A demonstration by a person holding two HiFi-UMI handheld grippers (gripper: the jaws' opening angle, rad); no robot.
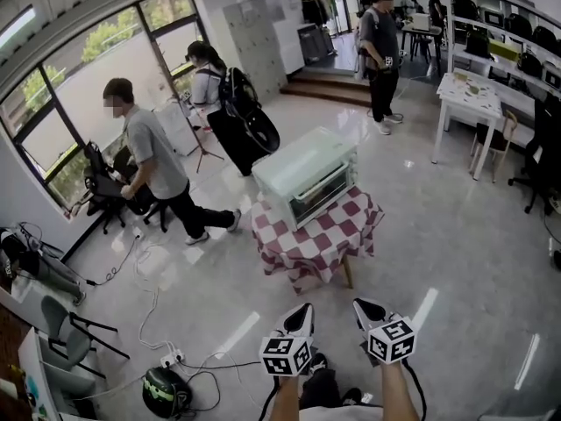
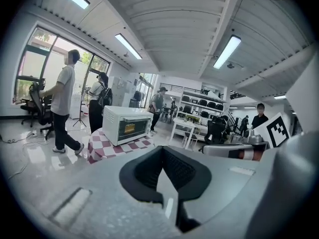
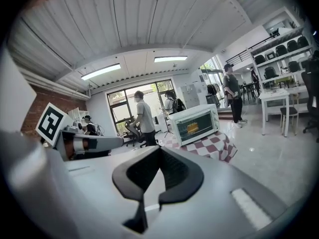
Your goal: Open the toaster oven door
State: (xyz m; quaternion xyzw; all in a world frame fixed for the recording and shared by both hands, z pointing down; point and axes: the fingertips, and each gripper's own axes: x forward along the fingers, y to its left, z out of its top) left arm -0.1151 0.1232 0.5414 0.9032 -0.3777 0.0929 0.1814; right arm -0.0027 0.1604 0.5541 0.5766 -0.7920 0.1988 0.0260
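Note:
A pale white toaster oven [image 1: 307, 174] stands with its glass door closed on a small table draped in a red-and-white checked cloth [image 1: 337, 235]. Both grippers hang low, close to my body and well short of the table. My left gripper [image 1: 298, 318] and right gripper [image 1: 368, 312] are shut, with nothing between the pads. In the left gripper view the oven [image 2: 127, 124] sits far off beyond the closed left gripper [image 2: 163, 156]. In the right gripper view the oven [image 3: 195, 124] is equally distant past the closed right gripper [image 3: 159, 156].
A person in a grey shirt [image 1: 153, 160] and another with a backpack [image 1: 215, 95] stand left of the table by the windows. A third person [image 1: 381, 46] stands behind it. A white desk [image 1: 469, 99] is at the right. Cables [image 1: 166, 358] and a helmet [image 1: 165, 391] lie at lower left.

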